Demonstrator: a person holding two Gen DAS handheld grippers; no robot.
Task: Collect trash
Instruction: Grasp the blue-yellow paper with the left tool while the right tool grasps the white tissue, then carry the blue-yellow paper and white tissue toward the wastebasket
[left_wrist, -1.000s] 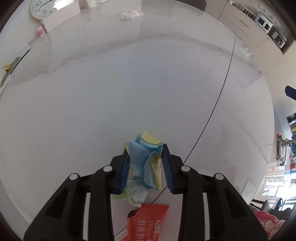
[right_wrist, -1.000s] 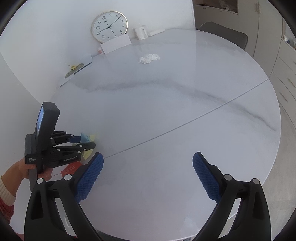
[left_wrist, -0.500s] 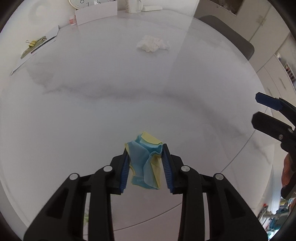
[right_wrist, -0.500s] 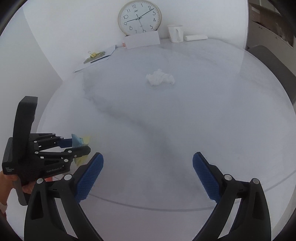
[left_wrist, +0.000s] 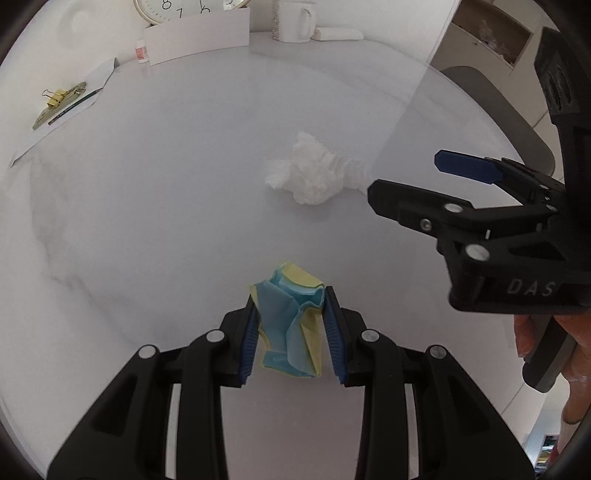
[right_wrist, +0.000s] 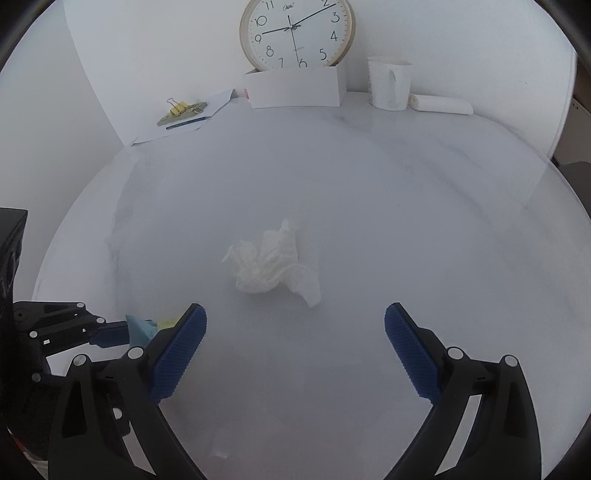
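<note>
While the left gripper (left_wrist: 290, 334) pinches a wad of blue and yellow paper (left_wrist: 290, 325), the right gripper (right_wrist: 295, 350) hangs spread wide.
A crumpled white tissue (right_wrist: 271, 264) lies on the table (right_wrist: 424, 221) just ahead of it.

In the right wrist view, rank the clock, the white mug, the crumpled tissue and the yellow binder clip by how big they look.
1. clock, cut off at the top edge
2. crumpled tissue, nearer the camera, so its rank is unsure
3. white mug
4. yellow binder clip

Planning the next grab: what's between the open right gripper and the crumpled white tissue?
Only bare table: in the right wrist view, nothing lies between the right gripper and the tissue.
</note>
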